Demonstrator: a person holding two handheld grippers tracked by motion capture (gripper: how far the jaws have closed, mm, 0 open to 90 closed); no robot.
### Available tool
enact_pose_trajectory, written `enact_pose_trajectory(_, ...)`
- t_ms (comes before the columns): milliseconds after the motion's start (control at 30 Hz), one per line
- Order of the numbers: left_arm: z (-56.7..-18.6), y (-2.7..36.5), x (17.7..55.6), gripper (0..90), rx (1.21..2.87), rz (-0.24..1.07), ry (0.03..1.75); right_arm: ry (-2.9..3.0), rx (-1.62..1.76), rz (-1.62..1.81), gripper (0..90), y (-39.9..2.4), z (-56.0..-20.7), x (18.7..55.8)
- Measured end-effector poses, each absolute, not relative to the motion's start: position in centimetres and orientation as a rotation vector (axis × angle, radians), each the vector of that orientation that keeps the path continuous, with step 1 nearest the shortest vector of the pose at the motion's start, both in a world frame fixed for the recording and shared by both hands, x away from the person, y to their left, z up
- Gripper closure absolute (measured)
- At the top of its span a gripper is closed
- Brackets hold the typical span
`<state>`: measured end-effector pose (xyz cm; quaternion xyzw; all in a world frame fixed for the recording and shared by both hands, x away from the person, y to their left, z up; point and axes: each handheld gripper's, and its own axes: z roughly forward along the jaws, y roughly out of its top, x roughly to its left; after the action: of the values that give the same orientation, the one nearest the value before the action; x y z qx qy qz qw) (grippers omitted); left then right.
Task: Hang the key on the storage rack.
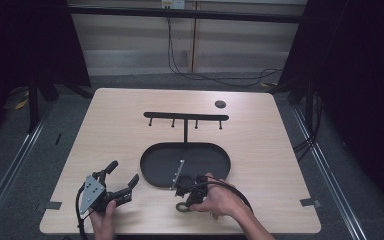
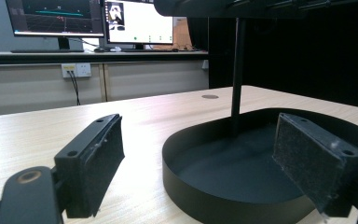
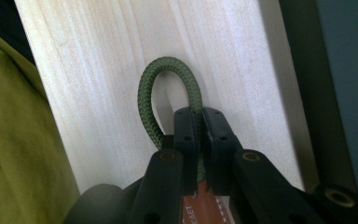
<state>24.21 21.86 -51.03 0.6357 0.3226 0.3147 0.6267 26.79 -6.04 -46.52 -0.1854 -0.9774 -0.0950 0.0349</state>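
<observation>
A hook stand (image 1: pixel 185 118) rises from the tray (image 1: pixel 152 167) at the table's (image 1: pixel 115 115) centre.

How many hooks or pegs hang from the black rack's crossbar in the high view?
4, hanging along the crossbar: one near its left end, one left of the post, one right of the post, one near its right end. The view is small, so another could be hidden.
</observation>
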Motion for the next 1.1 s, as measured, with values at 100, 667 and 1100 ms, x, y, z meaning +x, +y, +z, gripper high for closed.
enact_pose_trajectory(100,-51.0,21.9,24.2,15.8,1.458,0.722,0.74,-2.975,-0.574,-0.293,85.3,-6.1,-46.6,27.2)
enact_pose_trajectory(667,-51.0,21.9,24.2,15.8,1.457,0.722,0.739,-2.917,-0.606,-0.269,85.4,-6.6,-44.1,28.3)
enact_pose_trajectory(1100,-51.0,21.9,24.2,15.8,1.457,0.721,0.739,-2.91,-0.655,-0.317,85.4,-8.0,-41.0,29.7)
